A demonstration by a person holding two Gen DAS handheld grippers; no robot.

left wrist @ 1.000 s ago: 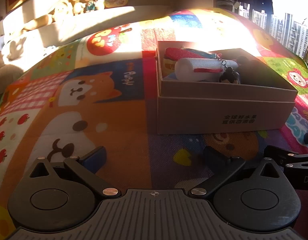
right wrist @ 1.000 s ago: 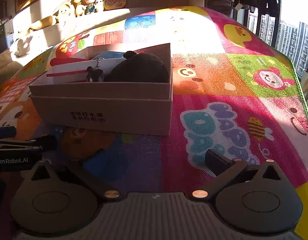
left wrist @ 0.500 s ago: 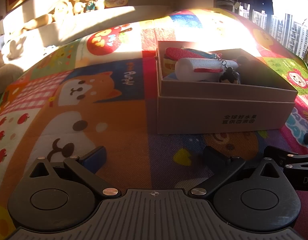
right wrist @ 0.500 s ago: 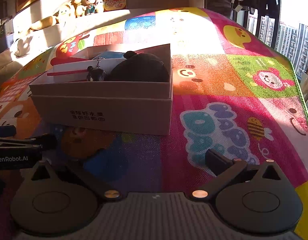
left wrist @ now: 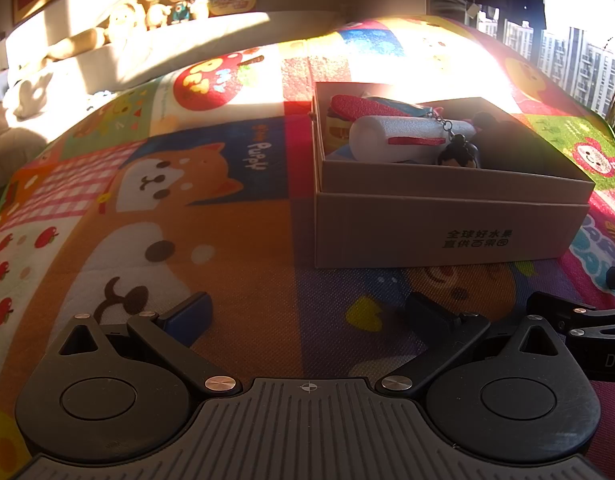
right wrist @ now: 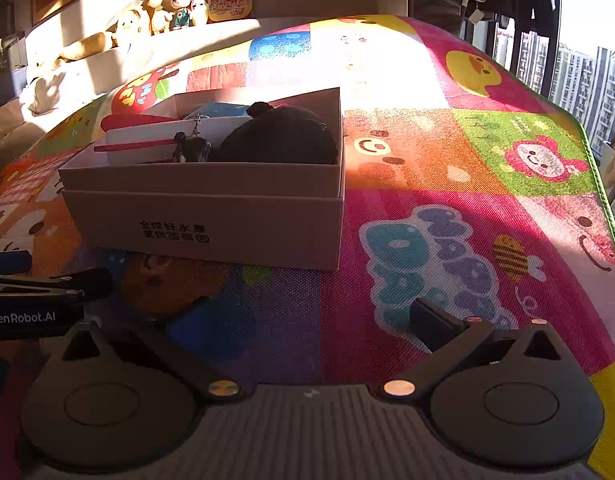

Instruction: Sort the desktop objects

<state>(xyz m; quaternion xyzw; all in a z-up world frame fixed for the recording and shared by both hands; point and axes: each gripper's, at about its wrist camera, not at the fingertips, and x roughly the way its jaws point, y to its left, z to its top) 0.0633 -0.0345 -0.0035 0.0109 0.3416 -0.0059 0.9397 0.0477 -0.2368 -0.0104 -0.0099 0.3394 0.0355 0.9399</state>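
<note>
A beige cardboard box (left wrist: 447, 228) (right wrist: 211, 216) stands on the cartoon play mat. Inside it lie a white foam roll with a red strip (left wrist: 403, 138) (right wrist: 147, 136), a small dark doll keychain (left wrist: 459, 154) (right wrist: 192, 149), a red pouch (left wrist: 363, 106), and a black plush (right wrist: 279, 136). My left gripper (left wrist: 307, 312) is open and empty, low over the mat in front of the box's left corner. My right gripper (right wrist: 307, 312) is also open and empty, in front of the box's right corner. Each gripper shows at the edge of the other's view.
The colourful play mat (left wrist: 195, 208) (right wrist: 467, 168) spreads all around the box. Plush toys (right wrist: 163, 12) line a ledge along the far wall. A window with buildings outside (right wrist: 579, 80) is at the right, and the mat's green edge runs there.
</note>
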